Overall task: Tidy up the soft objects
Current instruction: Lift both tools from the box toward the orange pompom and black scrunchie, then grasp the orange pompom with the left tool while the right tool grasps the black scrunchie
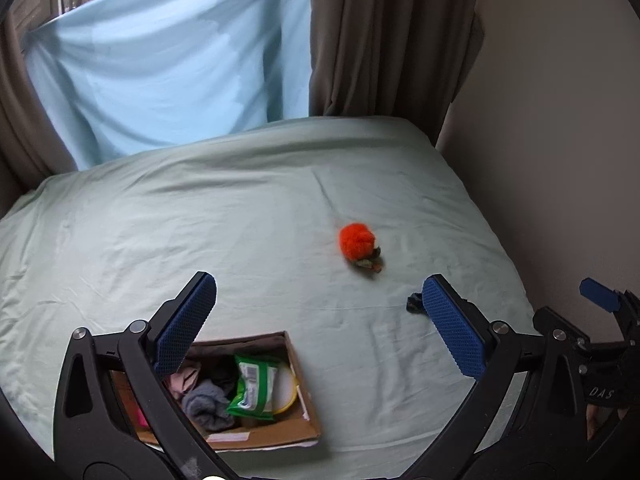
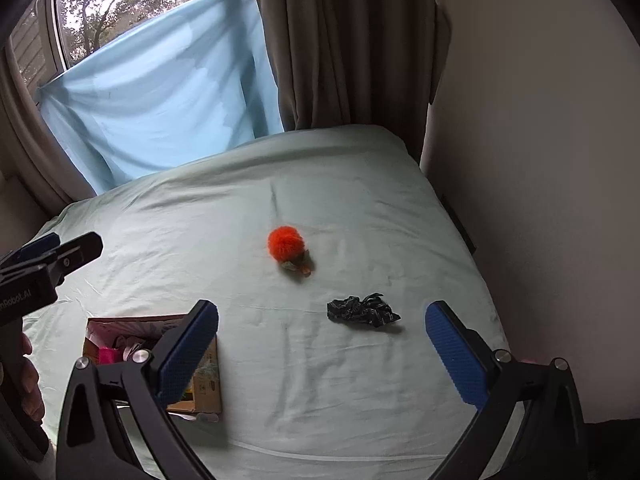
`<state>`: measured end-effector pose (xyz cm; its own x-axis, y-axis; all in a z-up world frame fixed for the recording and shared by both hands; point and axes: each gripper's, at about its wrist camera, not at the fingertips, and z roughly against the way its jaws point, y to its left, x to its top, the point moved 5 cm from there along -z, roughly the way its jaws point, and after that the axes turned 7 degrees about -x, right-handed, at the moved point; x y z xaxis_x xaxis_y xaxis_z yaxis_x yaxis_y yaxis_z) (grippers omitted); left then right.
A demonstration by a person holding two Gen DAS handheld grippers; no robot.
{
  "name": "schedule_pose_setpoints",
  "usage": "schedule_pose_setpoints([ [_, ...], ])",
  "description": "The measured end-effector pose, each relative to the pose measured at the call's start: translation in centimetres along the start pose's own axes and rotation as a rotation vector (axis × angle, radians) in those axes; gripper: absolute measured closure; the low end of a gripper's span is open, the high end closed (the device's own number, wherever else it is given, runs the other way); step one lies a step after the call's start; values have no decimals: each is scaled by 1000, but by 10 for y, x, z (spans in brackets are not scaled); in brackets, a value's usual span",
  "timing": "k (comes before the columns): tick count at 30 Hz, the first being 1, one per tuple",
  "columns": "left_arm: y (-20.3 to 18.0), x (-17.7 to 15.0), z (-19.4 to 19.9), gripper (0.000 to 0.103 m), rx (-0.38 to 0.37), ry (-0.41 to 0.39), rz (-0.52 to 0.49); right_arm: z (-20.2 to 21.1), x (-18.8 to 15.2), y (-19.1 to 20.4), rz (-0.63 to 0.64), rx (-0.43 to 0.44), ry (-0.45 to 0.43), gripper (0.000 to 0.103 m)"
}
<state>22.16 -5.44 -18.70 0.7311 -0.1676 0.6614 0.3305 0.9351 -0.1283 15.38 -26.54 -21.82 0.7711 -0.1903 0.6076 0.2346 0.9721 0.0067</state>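
An orange fluffy pom-pom (image 1: 357,241) (image 2: 285,243) with a small greenish piece at its base lies mid-bed. A black scrunchie (image 2: 362,310) lies nearer, half hidden behind my left finger in the left wrist view (image 1: 414,303). A cardboard box (image 1: 308,416) (image 2: 212,368) at the near left holds a grey cloth (image 1: 208,404), a green packet (image 1: 256,388) and pink items. My left gripper (image 1: 320,300) is open above the box and sheet, holding nothing. My right gripper (image 2: 322,322) is open, with the scrunchie between and beyond its fingers.
The bed has a pale green sheet (image 2: 320,380). A blue cloth (image 1: 168,64) and brown curtains (image 1: 384,36) hang behind it. A wall (image 2: 540,160) runs along the right side. The other gripper (image 2: 52,256) and a hand (image 2: 28,380) show at the left.
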Motion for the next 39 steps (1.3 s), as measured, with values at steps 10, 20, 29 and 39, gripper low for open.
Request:
schedule_pose_setpoints([
  [10, -38, 18, -150, 0, -36, 137, -20, -118, -6, -24, 0, 2, 119, 0],
  [20, -43, -5, -294, 1, -41, 254, 0, -214, -27, -29, 71, -1, 158, 0],
  [29, -33, -22, -388, 5, -36, 296, 24, -277, -52, -23, 192, 3, 193, 0],
  [39, -22, -38, -444, 48, -45, 339, 10, -315, -72, -25, 156, 48, 220, 17],
])
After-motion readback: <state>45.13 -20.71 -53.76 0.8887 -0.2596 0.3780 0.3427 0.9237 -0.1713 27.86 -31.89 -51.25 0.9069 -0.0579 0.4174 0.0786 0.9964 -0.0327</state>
